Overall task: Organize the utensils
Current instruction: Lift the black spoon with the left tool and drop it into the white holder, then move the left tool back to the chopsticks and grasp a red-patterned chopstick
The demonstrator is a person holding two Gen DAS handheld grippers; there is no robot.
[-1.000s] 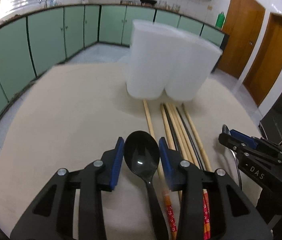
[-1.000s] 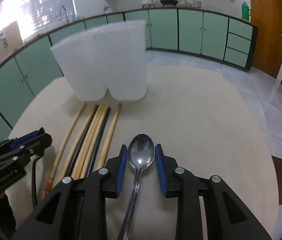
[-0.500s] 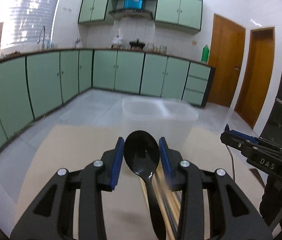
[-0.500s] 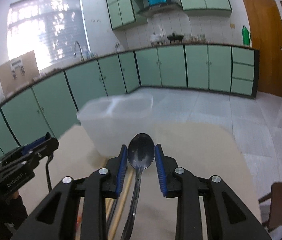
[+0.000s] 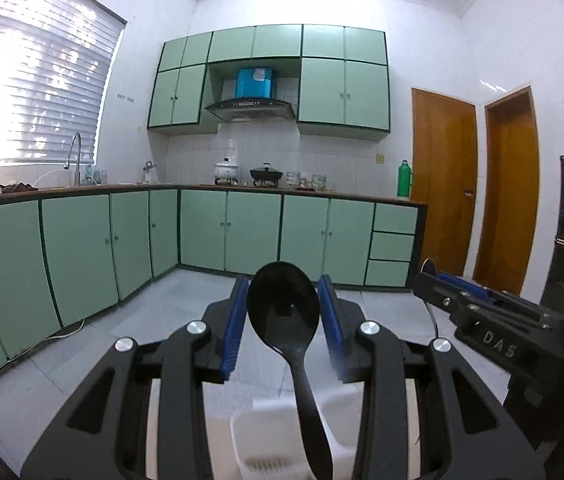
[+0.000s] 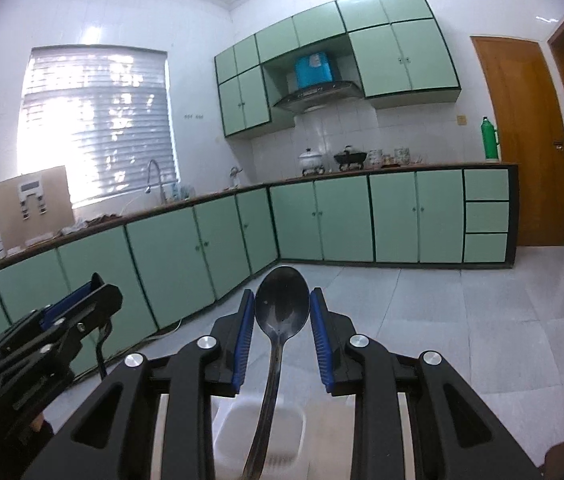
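- Spoon, black plastic point(image 5: 283, 312): in the left wrist view your left claw point(image 5: 283, 316) has its blue pads point(image 5: 230, 334) narrowed onto the bowl's edges, bowl forward, handle running back under the camera.
- Holder, white, two-compartment point(image 5: 278, 440): low in that view, below the claw; the black handle crosses over its perforated left compartment.
- Right claw point(image 5: 477, 304): at the right edge of the left view, seen side-on; whether it grips cannot be told from here.
- Spoon, metal point(image 6: 281, 312): in the right wrist view your right claw point(image 6: 282, 320) is closed narrow on the bowl, handle trailing back and down.
- Holder point(image 6: 266, 436): here too directly beneath the claw, the metal handle crossing its left compartment.
- Left claw point(image 6: 70, 312): lower left of the right view, side-on.
- Background, both views: green cabinets point(image 5: 254, 236), window with blinds point(image 6: 98, 124), wooden doors point(image 5: 443, 184).
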